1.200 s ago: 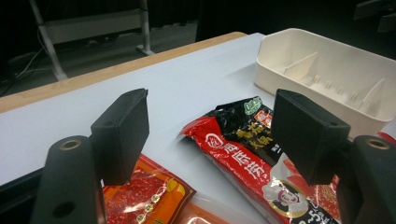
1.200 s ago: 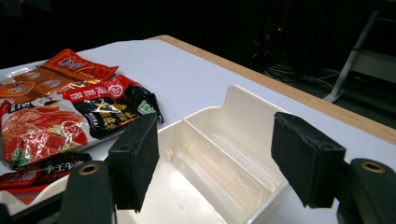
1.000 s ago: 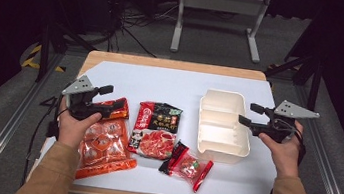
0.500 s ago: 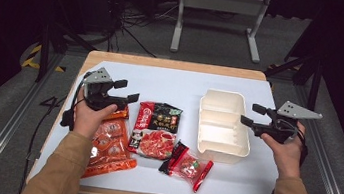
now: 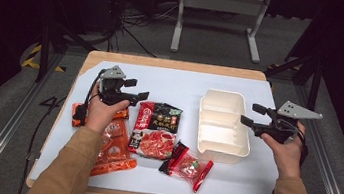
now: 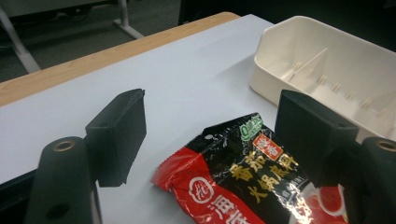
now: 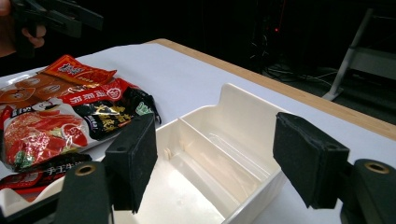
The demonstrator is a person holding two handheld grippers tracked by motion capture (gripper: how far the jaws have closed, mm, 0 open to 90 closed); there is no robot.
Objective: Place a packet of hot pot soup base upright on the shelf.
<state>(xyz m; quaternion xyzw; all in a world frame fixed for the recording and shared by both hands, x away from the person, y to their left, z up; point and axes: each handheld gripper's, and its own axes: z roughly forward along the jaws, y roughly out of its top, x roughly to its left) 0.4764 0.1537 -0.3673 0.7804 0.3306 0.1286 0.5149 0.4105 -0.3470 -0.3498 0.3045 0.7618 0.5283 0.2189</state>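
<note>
The left tool [image 5: 136,89] has shifted across the worktop from over the orange packet [image 5: 113,145] near the left edge toward the black-and-red soup-base packet [image 5: 157,128] lying flat at mid-worktop, just left of the white divided tray [image 5: 222,124]. Its jaws stand spread with nothing between them, so a grasp on that packet looks next. The right tool [image 5: 251,115] has stayed by the tray's right rim, jaws spread and empty.
</note>
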